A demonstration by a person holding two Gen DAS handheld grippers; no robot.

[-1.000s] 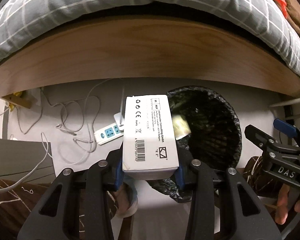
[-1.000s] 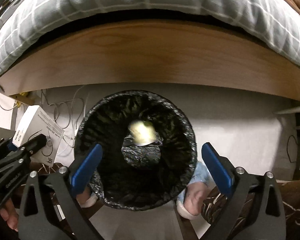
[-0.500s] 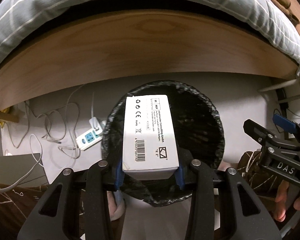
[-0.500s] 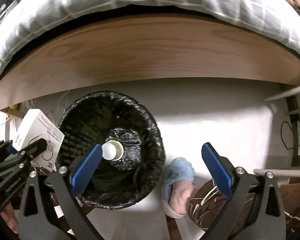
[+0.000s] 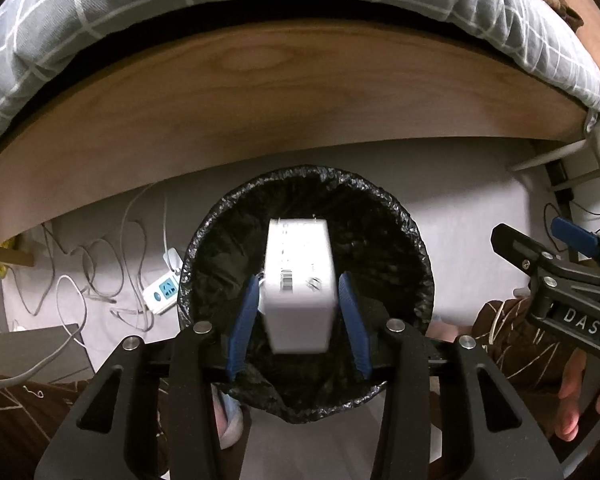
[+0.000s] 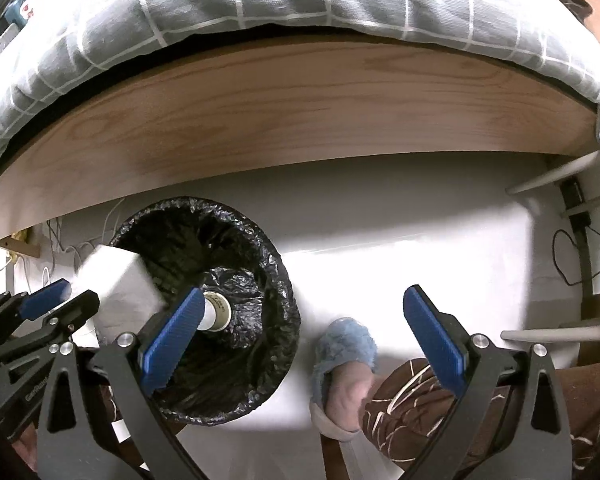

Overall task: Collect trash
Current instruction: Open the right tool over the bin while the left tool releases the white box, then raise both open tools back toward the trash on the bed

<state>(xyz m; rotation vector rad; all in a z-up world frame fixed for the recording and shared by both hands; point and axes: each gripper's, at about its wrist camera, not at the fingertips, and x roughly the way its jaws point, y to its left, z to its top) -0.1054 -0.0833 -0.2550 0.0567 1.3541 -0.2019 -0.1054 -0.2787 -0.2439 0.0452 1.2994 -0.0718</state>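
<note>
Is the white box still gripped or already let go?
Let go. The left gripper is opening, with gaps between its blue pads and the white box, which is motion-blurred over the bin.

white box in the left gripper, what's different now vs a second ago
The white cardboard box was clamped between the left gripper's blue pads off to the side of the black-lined round trash bin. Now the gripper sits over the bin's opening, its jaws are opening, and the blurred box is slipping down between them. The open, empty right gripper shifted off the bin. The bin and the white cylinder inside stayed.
</note>
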